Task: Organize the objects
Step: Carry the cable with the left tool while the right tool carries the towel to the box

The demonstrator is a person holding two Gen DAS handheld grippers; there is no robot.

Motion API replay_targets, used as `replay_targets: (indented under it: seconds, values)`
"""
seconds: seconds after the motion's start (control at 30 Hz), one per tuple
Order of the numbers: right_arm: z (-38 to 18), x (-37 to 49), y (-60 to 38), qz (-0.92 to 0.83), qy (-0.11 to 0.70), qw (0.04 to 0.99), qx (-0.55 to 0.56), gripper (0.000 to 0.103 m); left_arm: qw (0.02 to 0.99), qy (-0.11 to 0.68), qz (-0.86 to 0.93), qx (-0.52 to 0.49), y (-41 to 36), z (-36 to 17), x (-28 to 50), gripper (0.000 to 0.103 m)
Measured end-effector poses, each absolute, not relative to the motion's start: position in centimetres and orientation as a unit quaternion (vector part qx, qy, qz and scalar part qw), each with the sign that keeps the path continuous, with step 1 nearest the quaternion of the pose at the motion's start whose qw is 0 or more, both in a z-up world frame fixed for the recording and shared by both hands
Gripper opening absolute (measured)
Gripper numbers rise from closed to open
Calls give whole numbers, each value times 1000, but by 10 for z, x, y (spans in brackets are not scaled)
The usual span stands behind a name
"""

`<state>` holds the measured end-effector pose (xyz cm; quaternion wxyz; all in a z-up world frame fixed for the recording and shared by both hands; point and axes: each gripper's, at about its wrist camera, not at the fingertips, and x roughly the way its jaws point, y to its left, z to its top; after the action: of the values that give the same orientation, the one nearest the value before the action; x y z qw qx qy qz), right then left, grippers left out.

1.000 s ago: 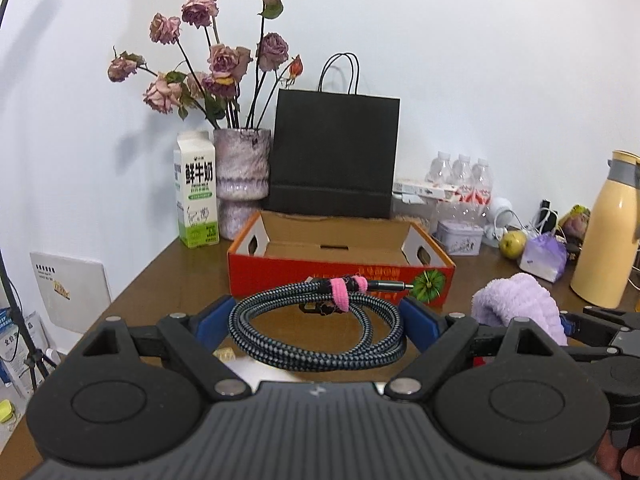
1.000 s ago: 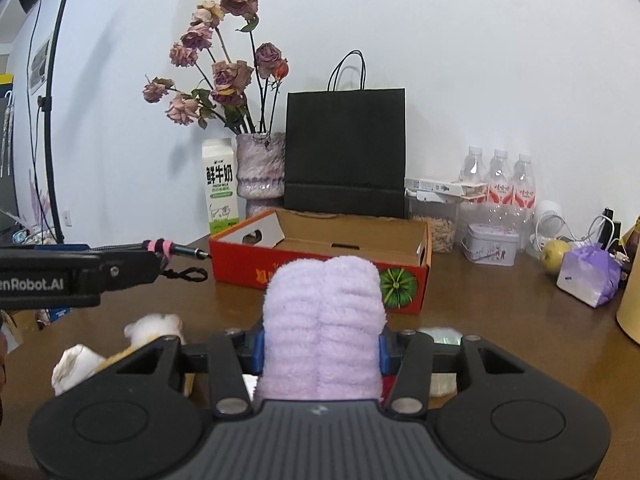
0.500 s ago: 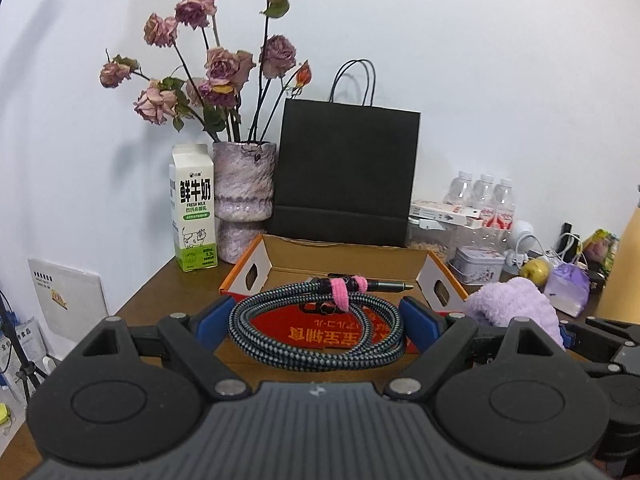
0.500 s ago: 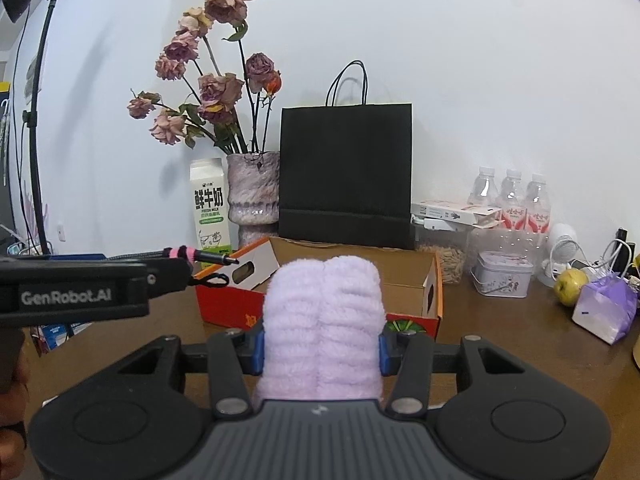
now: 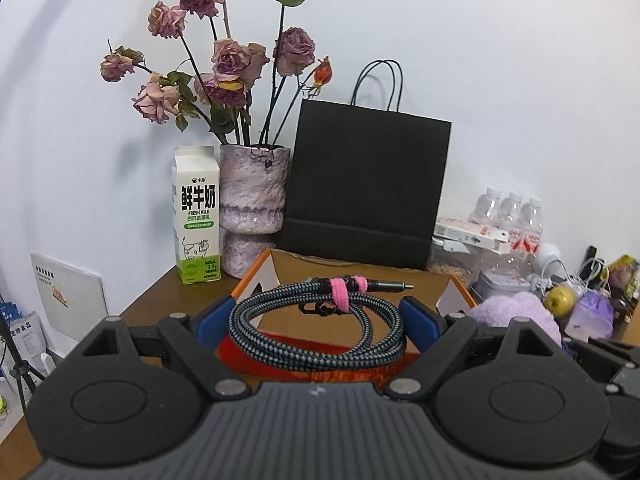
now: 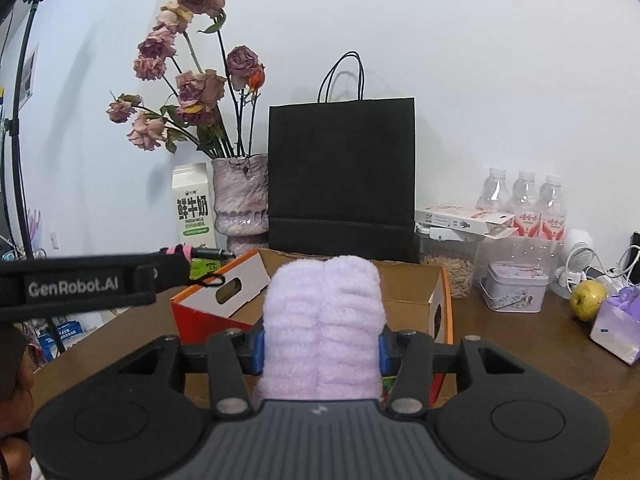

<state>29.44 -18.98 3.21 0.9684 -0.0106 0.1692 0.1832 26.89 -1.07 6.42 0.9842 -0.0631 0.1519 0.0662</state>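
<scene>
— Tongs first: what are they doing?
— Left tongs (image 5: pixel 316 314) stand wide, blue pads against both sides of a coiled braided cable (image 5: pixel 316 332) bound with a pink strap. The coil hangs between them above the near edge of the open cardboard box (image 5: pixel 360 276). Right tongs (image 6: pixel 320 344) pinch a fluffy lilac towel (image 6: pixel 322 320), which bulges up between the pads.
— Where does the towel sit against the box?
— Held in the air in front of it, over its near wall.
— And the box itself?
— On the brown tabletop (image 6: pixel 520 344), orange-red outside, plain card inside. Behind it a black paper bag (image 5: pixel 366 184) leans at the wall, with a vase of dried roses (image 5: pixel 252 196) and a milk carton (image 5: pixel 196 216) to its left.
— Anything to the right?
— Water bottles (image 6: pixel 524 200), a small tin (image 6: pixel 514 286), a green apple (image 6: pixel 587 295).
</scene>
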Motion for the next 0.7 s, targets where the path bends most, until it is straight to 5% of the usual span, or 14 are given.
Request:
replay_targets:
  seconds: [0.7]
  values:
    - [29,380,-172,172,178,969,2,47,979,160,91,-83,-2,59,353,89]
